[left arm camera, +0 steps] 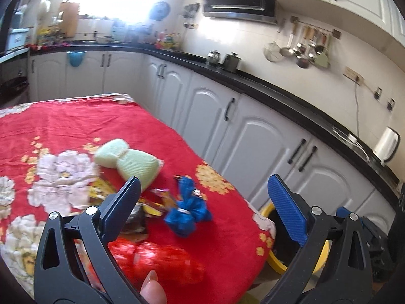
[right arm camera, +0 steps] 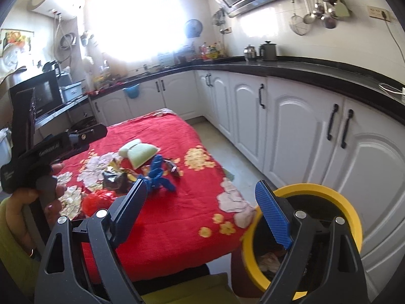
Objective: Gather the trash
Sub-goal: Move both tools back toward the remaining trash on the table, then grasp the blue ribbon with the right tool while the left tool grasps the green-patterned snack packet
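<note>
Red wad (left arm camera: pixel 157 261) — just below spread left gripper (left arm camera: pixel 202 202).

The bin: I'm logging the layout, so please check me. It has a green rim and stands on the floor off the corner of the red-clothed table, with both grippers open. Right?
Not quite: the rim is yellow, not green, as the right wrist view shows. The bin does stand on the floor off the corner of the red-clothed table, and the left gripper and right gripper are open.

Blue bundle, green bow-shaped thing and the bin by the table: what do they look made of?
Blue bundle: likely thin plastic film, crinkled, cinched at its middle. Green bow-shaped thing: probably sponge or ribbed foam, matte, fine ridges. Bin: seemingly hard plastic, smooth yellow rim.
</note>
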